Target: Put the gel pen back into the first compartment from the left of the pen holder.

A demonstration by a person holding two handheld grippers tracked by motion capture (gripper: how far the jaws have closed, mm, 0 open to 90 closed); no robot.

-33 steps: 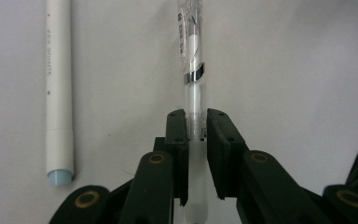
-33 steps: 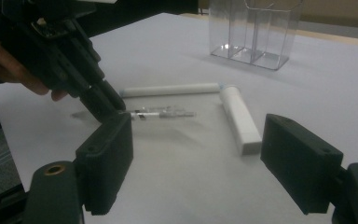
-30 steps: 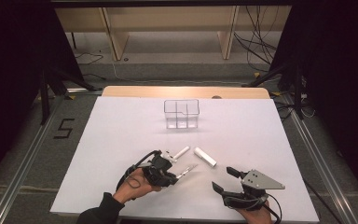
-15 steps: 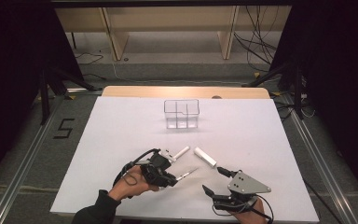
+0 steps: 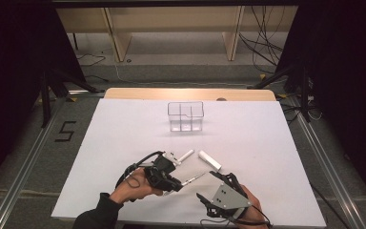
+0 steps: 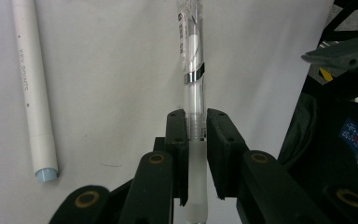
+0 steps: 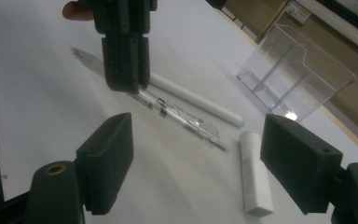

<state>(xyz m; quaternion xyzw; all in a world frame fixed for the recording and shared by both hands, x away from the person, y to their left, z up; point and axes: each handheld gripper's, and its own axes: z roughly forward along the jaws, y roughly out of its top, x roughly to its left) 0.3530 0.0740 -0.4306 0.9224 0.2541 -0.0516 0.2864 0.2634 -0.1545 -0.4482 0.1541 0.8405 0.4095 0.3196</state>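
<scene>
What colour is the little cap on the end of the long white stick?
Pale blue. The cap on the white stick shows best in the left gripper view.

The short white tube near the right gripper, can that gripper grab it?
Probably yes. The right gripper has its jaws wide open, and the short white tube lies bare on the table just ahead, with nothing between them.

The near middle of the table (image 5: 124, 138) is crowded: a clear pen (image 5: 193, 179) is clamped in the left gripper (image 5: 175, 183), with a white tube (image 5: 186, 155) just beside and a short white stick (image 5: 209, 160) near. The wide-spread right gripper (image 5: 219, 188) is seemingly kept apart. Broad bare surface is left around the clear organizer (image 5: 186, 116).
</scene>
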